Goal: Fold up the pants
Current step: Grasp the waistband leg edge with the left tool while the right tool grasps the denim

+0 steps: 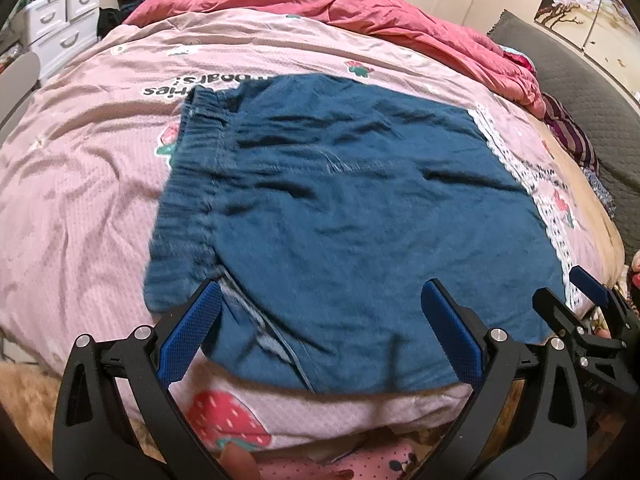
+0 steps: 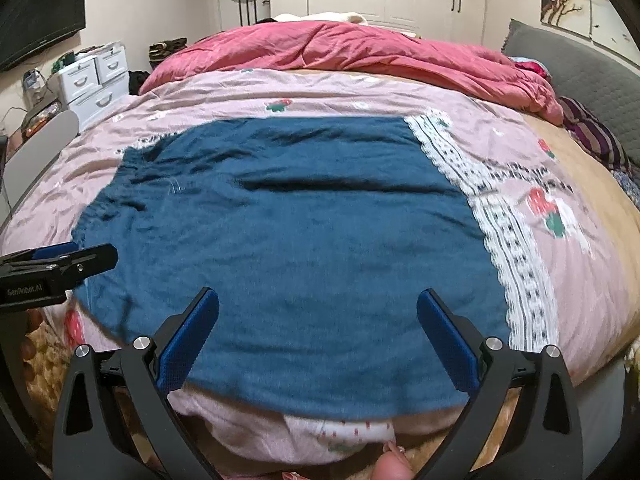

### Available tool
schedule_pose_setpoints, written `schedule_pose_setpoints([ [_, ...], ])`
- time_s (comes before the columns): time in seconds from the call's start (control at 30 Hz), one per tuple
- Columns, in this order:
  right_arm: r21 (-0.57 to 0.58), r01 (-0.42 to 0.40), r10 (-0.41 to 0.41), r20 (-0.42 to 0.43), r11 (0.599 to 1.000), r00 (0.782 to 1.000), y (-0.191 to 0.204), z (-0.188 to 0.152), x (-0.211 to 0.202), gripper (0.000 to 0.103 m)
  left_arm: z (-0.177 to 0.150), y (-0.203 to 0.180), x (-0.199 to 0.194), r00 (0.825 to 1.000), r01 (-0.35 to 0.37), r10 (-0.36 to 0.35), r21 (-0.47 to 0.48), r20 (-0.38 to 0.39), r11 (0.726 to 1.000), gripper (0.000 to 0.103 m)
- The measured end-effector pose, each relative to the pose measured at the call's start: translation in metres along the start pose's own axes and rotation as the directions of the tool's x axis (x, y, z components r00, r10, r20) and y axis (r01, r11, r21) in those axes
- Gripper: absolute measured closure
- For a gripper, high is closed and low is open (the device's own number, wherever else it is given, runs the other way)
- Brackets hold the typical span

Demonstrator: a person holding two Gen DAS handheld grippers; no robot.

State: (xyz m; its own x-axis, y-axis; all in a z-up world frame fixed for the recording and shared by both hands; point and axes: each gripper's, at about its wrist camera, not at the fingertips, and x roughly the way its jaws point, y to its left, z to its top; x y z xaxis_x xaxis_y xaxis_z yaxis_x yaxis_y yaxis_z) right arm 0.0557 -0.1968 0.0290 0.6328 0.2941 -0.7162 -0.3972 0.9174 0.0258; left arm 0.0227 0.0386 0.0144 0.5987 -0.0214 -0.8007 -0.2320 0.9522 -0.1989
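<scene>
The blue pants (image 1: 344, 216) lie flat and slightly wrinkled on the pink bedspread (image 1: 80, 184), gathered waistband toward its left side. Both the left gripper (image 1: 320, 296) and right gripper (image 2: 318, 304) hover over the near edge, fingers spread and holding nothing.

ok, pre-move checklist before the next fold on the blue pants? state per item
1. Left claw open: ok, fingers spread wide, nothing between them.
2. Right claw open: ok, likewise wide and empty.
3. Blue pants lying flat on the pink quilt: ok, only shallow wrinkles across the middle.
4. Elastic waistband found: ok, at the left end in the left wrist view.
5. Lace-trimmed hem laid out straight: ok, along the right edge.
6. Near edge of the pants within the claws' reach: cannot tell; both claws sit over it, contact unclear.
</scene>
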Motion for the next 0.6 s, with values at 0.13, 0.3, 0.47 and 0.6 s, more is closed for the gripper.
schedule_pose_setpoints([
  [0.13,-0.037,-0.09,0.09,-0.025,0.995,0.996,0.0,0.023,0.012,0.004,0.028,0.022,0.0,1.0,-0.014,0.014,-0.027,0.002,1.0,0.009],
  [0.3,-0.103,-0.109,0.11,0.002,0.989,0.994,0.006,0.058,0.026,0.004,0.063,0.052,0.0,0.997,-0.076,0.078,-0.052,0.028,0.996,0.009],
  [0.47,-0.144,-0.124,0.125,-0.006,0.982,0.992,0.016,0.086,0.049,0.004,0.091,0.082,0.014,0.994,-0.104,0.106,-0.082,0.017,0.991,0.009],
  [0.6,-0.191,-0.136,0.133,-0.031,0.972,0.991,0.027,0.109,0.076,0.004,0.111,0.099,0.036,0.99,-0.142,0.141,-0.082,-0.021,0.986,0.009],
])
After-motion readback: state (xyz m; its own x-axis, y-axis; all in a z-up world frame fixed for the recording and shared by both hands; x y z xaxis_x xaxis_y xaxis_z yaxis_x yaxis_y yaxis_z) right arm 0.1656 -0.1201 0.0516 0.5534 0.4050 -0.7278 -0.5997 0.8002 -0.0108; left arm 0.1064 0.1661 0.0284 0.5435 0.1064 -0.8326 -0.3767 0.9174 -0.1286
